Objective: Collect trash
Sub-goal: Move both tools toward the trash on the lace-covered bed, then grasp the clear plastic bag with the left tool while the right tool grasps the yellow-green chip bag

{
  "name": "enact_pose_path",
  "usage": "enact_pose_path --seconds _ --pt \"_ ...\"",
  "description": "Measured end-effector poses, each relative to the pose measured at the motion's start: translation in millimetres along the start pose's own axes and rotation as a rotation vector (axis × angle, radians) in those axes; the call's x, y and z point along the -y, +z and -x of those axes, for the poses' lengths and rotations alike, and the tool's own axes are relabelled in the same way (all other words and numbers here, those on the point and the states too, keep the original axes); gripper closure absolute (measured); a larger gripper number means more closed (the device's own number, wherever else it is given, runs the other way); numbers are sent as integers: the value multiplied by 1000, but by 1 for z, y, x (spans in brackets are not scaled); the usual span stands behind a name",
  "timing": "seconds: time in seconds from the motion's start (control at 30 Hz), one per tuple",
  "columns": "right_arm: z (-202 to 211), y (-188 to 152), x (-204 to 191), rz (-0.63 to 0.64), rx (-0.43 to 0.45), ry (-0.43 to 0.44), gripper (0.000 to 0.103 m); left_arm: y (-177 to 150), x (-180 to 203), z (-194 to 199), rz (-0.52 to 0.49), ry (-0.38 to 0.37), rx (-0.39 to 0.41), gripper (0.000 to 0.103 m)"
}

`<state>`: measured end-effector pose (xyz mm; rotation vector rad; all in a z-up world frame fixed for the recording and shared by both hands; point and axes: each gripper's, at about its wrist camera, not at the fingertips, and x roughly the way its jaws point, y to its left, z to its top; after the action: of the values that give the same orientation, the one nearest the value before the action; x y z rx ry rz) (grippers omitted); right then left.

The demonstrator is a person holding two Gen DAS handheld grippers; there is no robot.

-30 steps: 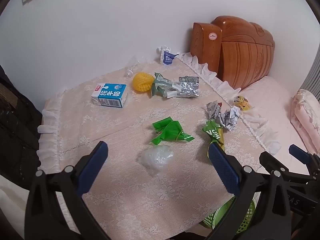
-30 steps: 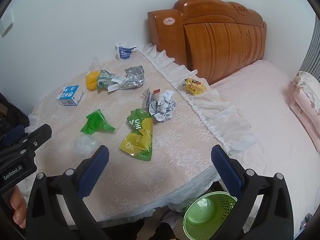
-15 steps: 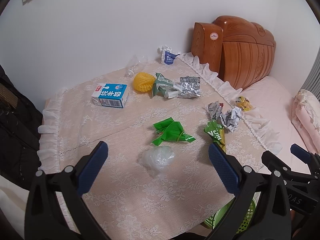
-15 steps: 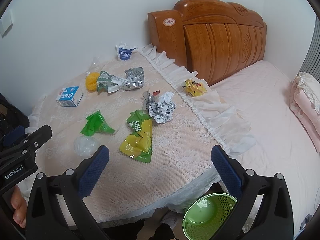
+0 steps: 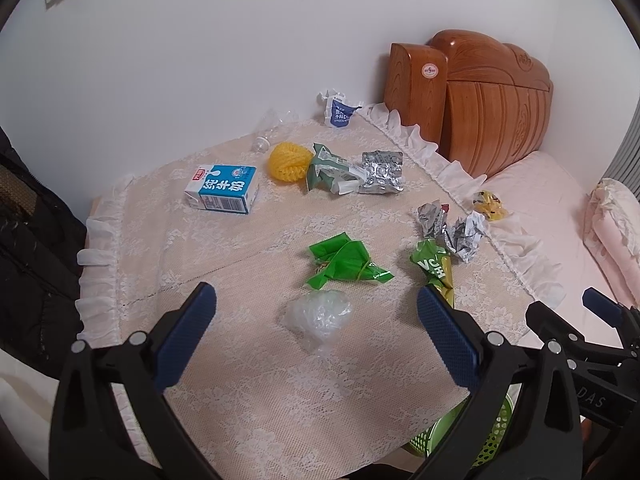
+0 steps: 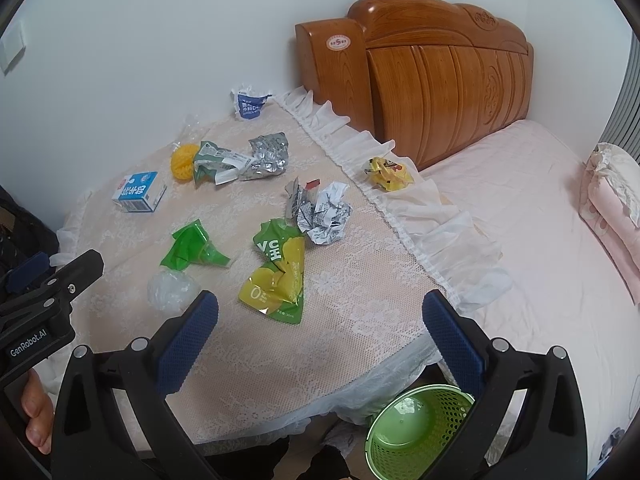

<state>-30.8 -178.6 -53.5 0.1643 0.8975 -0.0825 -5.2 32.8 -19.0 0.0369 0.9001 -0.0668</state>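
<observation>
Barely shifted, both grippers hover over seemingly crumpled wrappers.

Lace-covered table holds a milk carton (flat) and wrappers.

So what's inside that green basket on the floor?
Nothing that shows: the green basket looks empty, its bare bottom visible in the right wrist view. The right gripper arm covers one edge, and the left wrist view shows only a sliver.
</observation>
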Motion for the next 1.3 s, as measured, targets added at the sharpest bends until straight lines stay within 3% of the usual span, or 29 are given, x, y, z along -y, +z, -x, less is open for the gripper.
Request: enact_pose_path --seconds 0.53,0.83,1.03,1.3 --pt "-4 -3 -1 0 -19 -3 2 -3 -5 -6 2 7 -18 7" --pt "-23 -19 13 -40 -78 -14 2 -25 -16 -44 -11 -19 -119 7" --pt "-44 -34 28 -140 -150 41 2 -24 -8 -73 -99 -49 -136 7" --pt "-60 -42 46 -237 -172 8 2 -13 11 -118 -257 -132 -172 7"
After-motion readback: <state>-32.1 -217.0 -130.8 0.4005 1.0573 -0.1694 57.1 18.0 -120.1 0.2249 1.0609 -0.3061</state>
